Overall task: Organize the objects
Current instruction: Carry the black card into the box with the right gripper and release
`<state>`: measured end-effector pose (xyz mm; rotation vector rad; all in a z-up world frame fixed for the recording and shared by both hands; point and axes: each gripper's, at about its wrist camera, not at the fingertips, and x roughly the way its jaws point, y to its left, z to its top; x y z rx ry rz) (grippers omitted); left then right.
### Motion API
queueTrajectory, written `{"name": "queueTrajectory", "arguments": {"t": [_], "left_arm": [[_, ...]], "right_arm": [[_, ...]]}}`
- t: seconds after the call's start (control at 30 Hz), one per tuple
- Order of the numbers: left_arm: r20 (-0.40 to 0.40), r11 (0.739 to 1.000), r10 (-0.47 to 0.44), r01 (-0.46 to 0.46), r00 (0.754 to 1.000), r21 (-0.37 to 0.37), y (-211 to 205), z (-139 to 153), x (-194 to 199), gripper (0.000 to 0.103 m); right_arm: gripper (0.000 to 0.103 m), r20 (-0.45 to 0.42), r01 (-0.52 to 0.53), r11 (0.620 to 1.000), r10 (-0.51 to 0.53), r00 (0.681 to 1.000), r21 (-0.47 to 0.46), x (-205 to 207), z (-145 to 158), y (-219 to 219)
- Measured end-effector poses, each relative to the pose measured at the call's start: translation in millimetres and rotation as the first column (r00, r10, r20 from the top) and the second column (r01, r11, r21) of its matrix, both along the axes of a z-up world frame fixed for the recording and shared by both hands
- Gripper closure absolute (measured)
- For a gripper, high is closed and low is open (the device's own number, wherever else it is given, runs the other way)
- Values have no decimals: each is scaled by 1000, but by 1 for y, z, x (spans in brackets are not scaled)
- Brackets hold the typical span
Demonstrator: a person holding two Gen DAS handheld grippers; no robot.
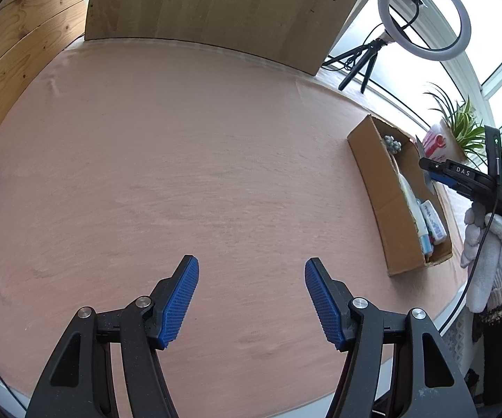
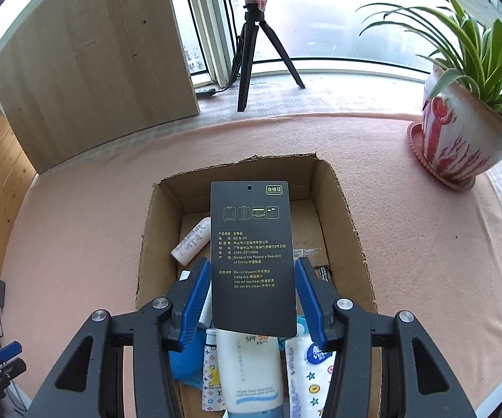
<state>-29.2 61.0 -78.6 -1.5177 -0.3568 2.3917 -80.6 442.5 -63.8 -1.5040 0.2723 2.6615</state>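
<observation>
Cardboard box (image 2: 352, 230) is seen below the right gripper (image 2: 252, 299), whose spread jaws flank a black hang tag (image 2: 252, 257) without clearly pinching it. Beneath the tag, a sunscreen tube (image 2: 251, 372) lies in the box. The left gripper (image 1: 252, 299) is held with jaws spread over bare pink tabletop (image 1: 181, 160), the box well off to its right.

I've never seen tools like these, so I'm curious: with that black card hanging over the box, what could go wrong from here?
1. The black card sits between the right gripper's jaws, but whether they pinch it is unclear; it might slip early.
2. Released over the cardboard box, it could land on the sunscreen tube or small white bottle, not flat.
3. The potted plant stands nearby; a wide swing could knock it.
</observation>
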Motion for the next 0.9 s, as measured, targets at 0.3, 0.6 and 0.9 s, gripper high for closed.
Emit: {"name": "queueTrajectory", "arguments": {"t": [0.3, 0.6, 0.9], "left_arm": [[-7, 1000, -13, 13, 1000, -20, 9, 3, -5, 36], [-21, 999, -27, 26, 999, -36, 11, 7, -13, 36], [-56, 998, -19, 16, 998, -58, -1, 20, -19, 36]], "right_arm": [[49, -3, 27, 1000, -27, 1000, -7, 5, 3, 2], [49, -51, 47, 997, -50, 997, -68, 30, 17, -17], [49, -100, 24, 997, -32, 995, -80, 63, 33, -68]]}}
